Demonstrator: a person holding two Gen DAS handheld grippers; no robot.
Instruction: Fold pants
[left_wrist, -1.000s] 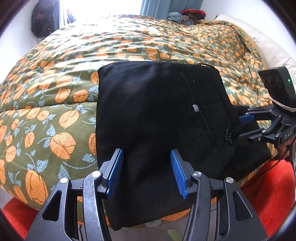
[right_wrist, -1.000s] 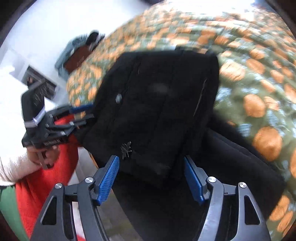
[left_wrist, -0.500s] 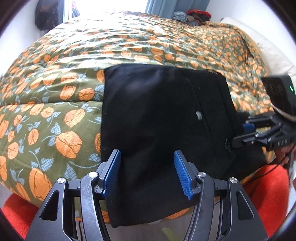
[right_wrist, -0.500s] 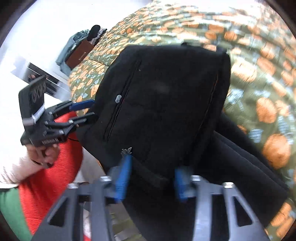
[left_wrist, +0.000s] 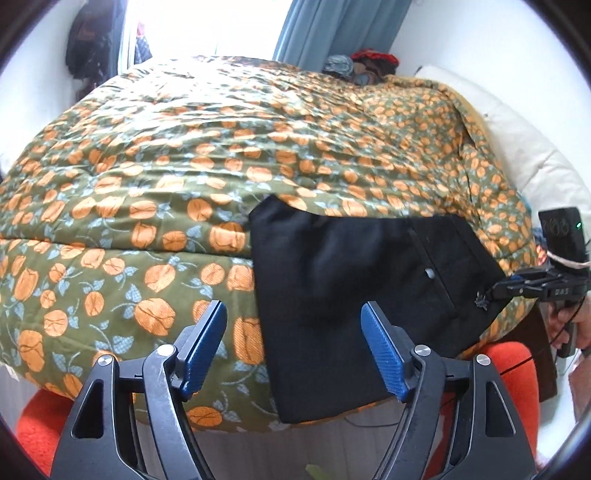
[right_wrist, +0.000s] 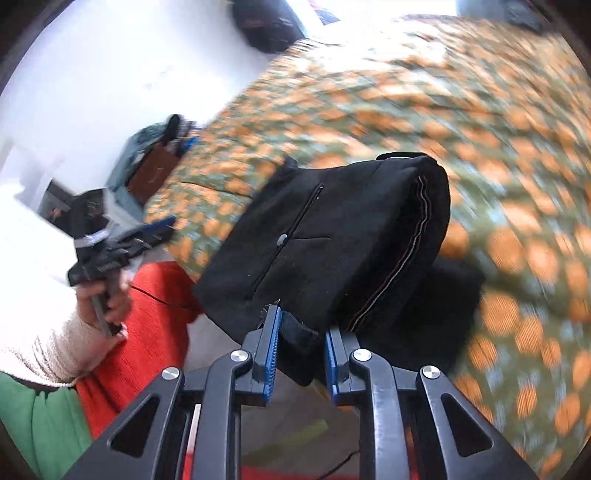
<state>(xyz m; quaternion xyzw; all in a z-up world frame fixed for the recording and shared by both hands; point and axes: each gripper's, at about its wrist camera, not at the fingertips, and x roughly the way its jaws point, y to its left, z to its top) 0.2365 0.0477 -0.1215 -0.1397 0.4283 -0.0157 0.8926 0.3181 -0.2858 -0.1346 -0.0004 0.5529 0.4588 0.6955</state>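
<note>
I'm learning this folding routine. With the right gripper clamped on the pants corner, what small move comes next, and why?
Probably carry the corner across toward the far fold. The right gripper is shut on the pants, whose near layer is lifted off the quilt, while the left gripper is open and touches nothing.

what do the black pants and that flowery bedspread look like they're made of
Black pants: a thick, matte woven or knit cloth, probably cotton-blend; it drapes heavily, with a zip pocket and pale side seam stitching. Bedspread: printed cotton-like fabric, seemingly quilted, judging by its puffy wrinkles.
</note>
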